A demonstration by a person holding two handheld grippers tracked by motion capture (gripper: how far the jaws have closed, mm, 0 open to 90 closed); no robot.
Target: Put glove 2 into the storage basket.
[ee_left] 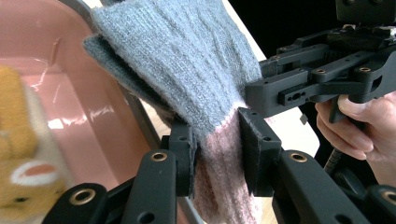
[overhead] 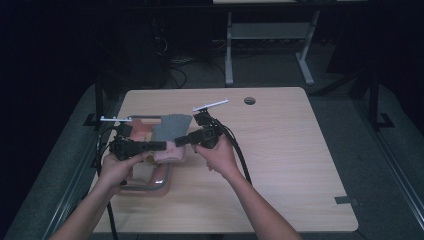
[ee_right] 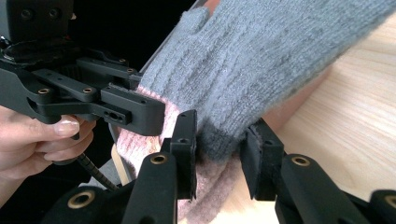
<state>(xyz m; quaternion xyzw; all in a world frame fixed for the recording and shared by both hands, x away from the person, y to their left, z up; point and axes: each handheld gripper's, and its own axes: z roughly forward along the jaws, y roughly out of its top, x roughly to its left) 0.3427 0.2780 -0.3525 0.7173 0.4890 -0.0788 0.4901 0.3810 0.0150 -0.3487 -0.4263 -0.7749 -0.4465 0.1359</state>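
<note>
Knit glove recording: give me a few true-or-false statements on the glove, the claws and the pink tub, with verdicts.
1. Both claws grip the grey and pink glove. True: left claw and right claw each pinch it.
2. The glove lies flat on the table. False: it is held up over the pink tub.
3. A yellow plush toy sits in the tub. True.
4. The tub is blue. False: pink.
</note>
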